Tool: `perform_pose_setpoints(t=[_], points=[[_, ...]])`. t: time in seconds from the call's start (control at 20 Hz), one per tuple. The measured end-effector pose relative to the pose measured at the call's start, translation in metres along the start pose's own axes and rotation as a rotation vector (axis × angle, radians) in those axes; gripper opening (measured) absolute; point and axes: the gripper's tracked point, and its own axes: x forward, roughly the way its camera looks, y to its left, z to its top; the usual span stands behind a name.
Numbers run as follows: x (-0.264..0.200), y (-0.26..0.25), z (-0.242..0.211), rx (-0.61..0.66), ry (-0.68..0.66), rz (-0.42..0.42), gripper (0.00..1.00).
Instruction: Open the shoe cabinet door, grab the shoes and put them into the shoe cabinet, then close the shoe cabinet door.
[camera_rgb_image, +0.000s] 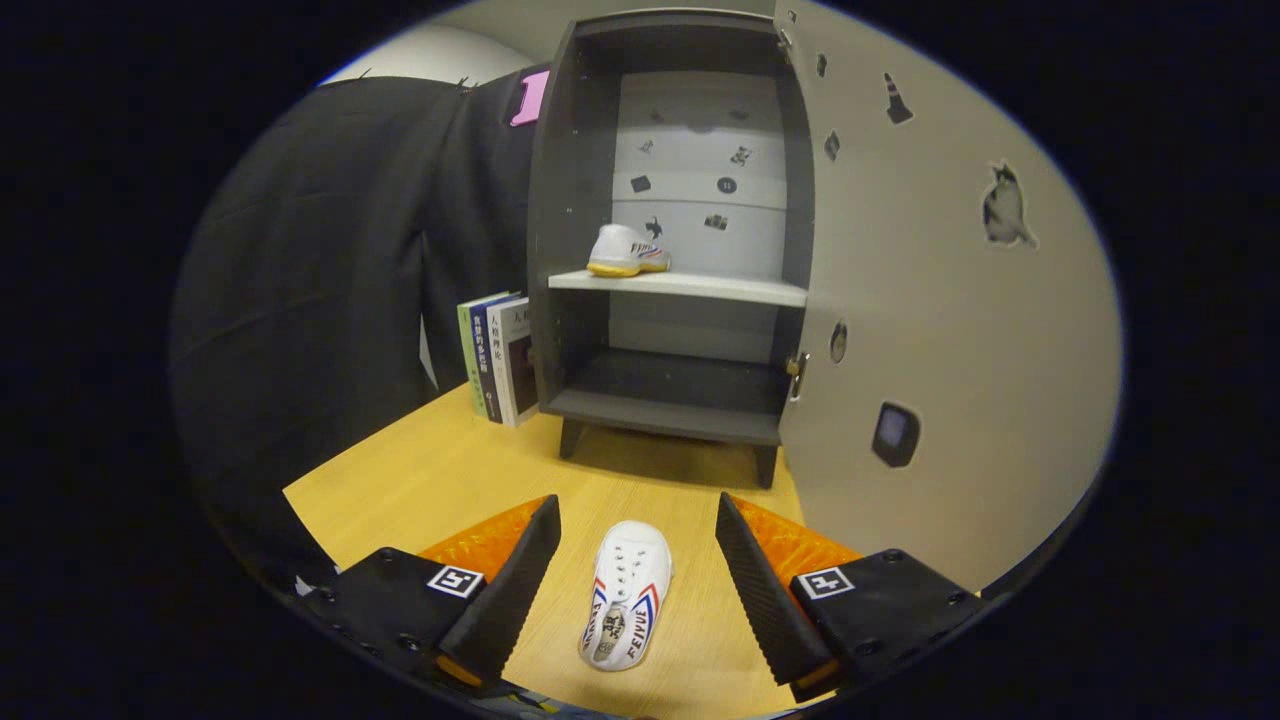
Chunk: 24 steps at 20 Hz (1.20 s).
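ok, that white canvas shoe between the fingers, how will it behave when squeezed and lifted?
The white canvas lace-up shoe lies flat on the wooden tabletop inside the open tool, untouched. Its cloth upper looks soft, so the sides will probably cave in somewhat. It seems small and light. The flat sole makes rolling unlikely, though it may pivot if gripped off-centre.

My gripper (637, 545) hangs low with both fingers (520, 585) spread wide apart, pressing on nothing, tilted seemingly slightly downward.

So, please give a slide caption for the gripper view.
Open gripper straddles second shoe; first shoe on cabinet shelf, door open.
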Motion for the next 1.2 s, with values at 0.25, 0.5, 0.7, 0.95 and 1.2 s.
perform_pose_setpoints(t=[0.25, 0.5, 0.7, 0.95, 1.2], points=[[0.038, 0.028, -0.062, -0.030, 0.140, 0.048, 0.98], [0.065, 0.045, -0.111, -0.024, 0.265, 0.073, 0.98], [0.082, 0.051, -0.147, -0.014, 0.377, 0.088, 0.94], [0.102, 0.038, -0.165, -0.029, 0.439, 0.004, 0.81], [0.103, 0.028, -0.166, -0.037, 0.431, -0.081, 0.25]])
